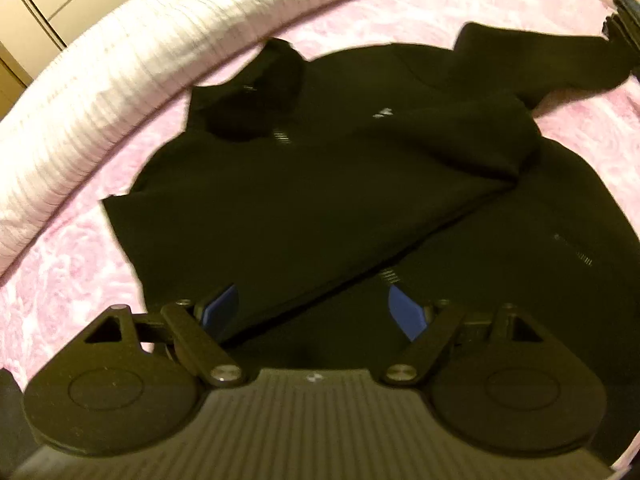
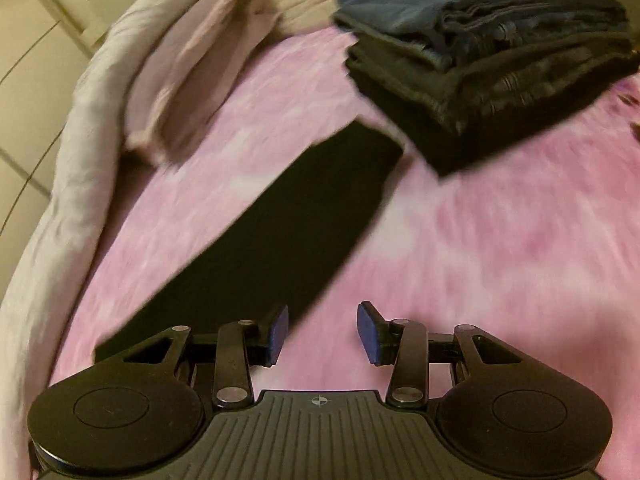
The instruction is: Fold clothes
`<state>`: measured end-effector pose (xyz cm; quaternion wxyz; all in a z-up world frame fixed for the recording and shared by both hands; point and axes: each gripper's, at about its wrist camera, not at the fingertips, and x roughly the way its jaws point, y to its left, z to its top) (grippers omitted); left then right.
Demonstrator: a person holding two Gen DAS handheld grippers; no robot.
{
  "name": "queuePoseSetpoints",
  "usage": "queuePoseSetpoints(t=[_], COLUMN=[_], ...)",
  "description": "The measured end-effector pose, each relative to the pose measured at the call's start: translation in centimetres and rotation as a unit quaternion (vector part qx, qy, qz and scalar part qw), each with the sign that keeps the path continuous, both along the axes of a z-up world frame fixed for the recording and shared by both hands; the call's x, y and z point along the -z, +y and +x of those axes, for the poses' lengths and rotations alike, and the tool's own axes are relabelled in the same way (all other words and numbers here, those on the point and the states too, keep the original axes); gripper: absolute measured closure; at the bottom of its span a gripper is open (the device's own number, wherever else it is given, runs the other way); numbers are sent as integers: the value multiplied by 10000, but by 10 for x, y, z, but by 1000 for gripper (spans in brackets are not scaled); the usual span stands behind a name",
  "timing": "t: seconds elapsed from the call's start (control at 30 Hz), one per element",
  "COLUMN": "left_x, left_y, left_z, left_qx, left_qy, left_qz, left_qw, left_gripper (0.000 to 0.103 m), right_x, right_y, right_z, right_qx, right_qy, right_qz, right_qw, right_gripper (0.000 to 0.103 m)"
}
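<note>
Fleece jacket (image 1: 320, 200), black, soft and light, lies flat on the pink bed (image 1: 60, 264), one sleeve (image 2: 280, 232) stretched toward the folded pile (image 2: 488, 64). It should drape limply; cuff or hem looks best to pinch. Left gripper (image 1: 316, 308) is wide open above it, right gripper (image 2: 322, 332) half open, both empty. No containers show.

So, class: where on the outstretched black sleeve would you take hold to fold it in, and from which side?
Grip the cuff end of the sleeve, coming from above: it lies flat and straight on the pink blanket, its free end nearest the folded pile.
</note>
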<state>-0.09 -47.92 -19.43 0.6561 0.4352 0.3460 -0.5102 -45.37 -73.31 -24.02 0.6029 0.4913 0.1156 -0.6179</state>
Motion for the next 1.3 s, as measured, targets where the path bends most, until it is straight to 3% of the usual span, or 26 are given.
queuePoseSetpoints(t=[0.2, 0.37, 0.4, 0.43, 0.47, 0.6, 0.7, 0.77, 0.9, 0.97, 1.03, 1.1, 1.17, 1.2, 1.23, 1.3], left_x=[10, 9, 8, 7, 6, 0, -6, -11, -23, -32, -37, -41, -40, -39, -39, -38], left_y=[-47, -71, -73, -74, -75, -74, -64, -55, -24, 1, 28, 57, 87, 102, 116, 143], left_z=[-46, -66, -66, -67, -68, -67, -59, -50, -22, -2, 21, 46, 72, 85, 97, 117], left_qx=[33, 186, 193, 201, 208, 177, 108, 35, -323, -481, -674, -904, -1212, -1366, -1503, -1683], left_qy=[248, 197, 193, 188, 184, 179, 233, 279, 537, 535, 482, 428, 384, 361, 345, 330], left_qz=[170, 181, 163, 146, 129, 43, -121, -252, -537, -674, -743, -770, -693, -654, -633, -649], left_qw=[9995, 9995, 9995, 9995, 9995, 9997, 9996, 9993, 9966, 9951, 9938, 9920, 9895, 9878, 9860, 9831], left_gripper=[23, 23, 23, 23, 23, 23, 23, 23, 23, 23, 23, 23, 23, 23, 23, 23], right_x=[35, 48, 47, 45, 40, 3, -38, -66, -115, -134, -142, -126, -86, -64, -44, -12], right_y=[-62, -73, -74, -74, -74, -62, -44, -28, 29, 71, 121, 176, 225, 242, 254, 266], right_z=[-39, -48, -48, -48, -45, -21, 24, 64, 172, 236, 298, 361, 415, 435, 451, 473], right_qx=[209, 111, 72, 30, -44, -546, -1267, -1861, -2943, -3452, -4148, -5125, -5927, -6198, -6327, -6342], right_qy=[-174, -160, -141, -118, -28, 363, 720, 920, 969, 848, 618, 444, 426, 495, 583, 665], right_qz=[53, -70, -72, -71, -98, -443, -907, -1290, -2177, -2652, -3067, -3176, -2838, -2593, -2364, -1889], right_qw=[9996, 9998, 9998, 9999, 9999, 9969, 9852, 9697, 9255, 8963, 8544, 7966, 7525, 7390, 7351, 7468], right_gripper=[61, 61, 63, 87, 91, 93, 93, 93, 93, 93, 93, 93, 93, 93, 93, 93])
